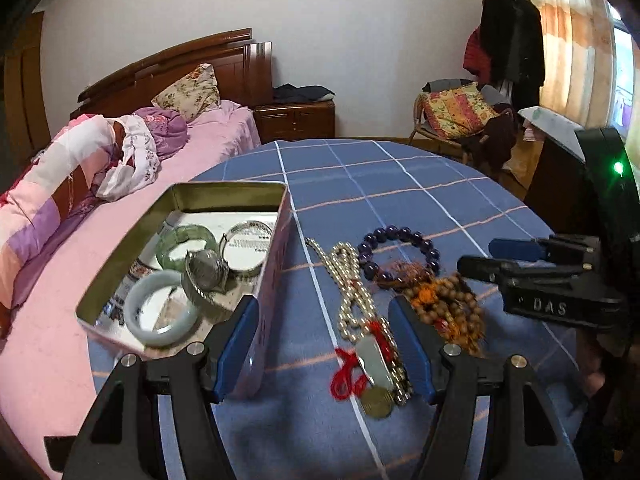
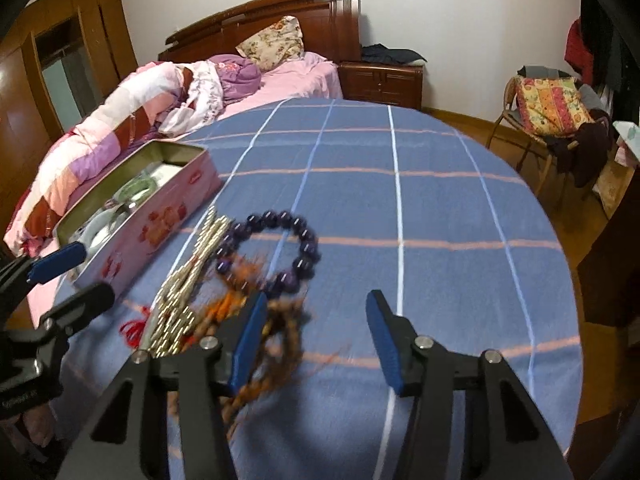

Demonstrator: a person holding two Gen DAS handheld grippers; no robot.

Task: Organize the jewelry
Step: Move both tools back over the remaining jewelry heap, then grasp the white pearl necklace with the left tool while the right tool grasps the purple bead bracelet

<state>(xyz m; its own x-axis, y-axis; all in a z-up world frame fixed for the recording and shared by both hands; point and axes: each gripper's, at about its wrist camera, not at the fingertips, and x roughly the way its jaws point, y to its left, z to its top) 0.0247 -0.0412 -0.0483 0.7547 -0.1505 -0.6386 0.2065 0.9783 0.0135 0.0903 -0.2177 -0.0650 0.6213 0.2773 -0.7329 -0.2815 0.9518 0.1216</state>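
Pink tin box (image 1: 256,276), lid off, sits on the left of the blue checked blanket (image 1: 400,184), its long axis running near-to-far. I judge it to be the collecting place, since four pieces already lie inside: a pale jade bangle (image 1: 160,308) nearest, a steel watch (image 1: 206,272) leaning over it, a green bangle (image 1: 184,244) and a silver bangle (image 1: 244,248) farther back.

Loose items, all on the blanket just right of the tin:
- Pearl-coloured bead necklace (image 1: 352,300), long axis near-to-far, its jade pendant (image 1: 374,360) and red cord (image 1: 348,372) at the near end, a brass coin (image 1: 376,404) beyond that. It points away from me toward the tin's far corner.
- Dark purple bead bracelet (image 1: 400,252), lying flat as an open ring, farther off.
- Brown wooden bead string (image 1: 452,308) with orange tassel, heaped to the right, touching the purple ring.

My left gripper (image 1: 324,344) hangs spread wide, empty, with the pendant end of the necklace between its fingers; I judge this line-up suits a pinch across the necklace's narrow width. Its left finger sits just beside the tin's near wall.

My right gripper (image 2: 316,340) is also wide apart and empty, its left finger over the wooden beads, which are blurred there. In the left view it enters from the right.
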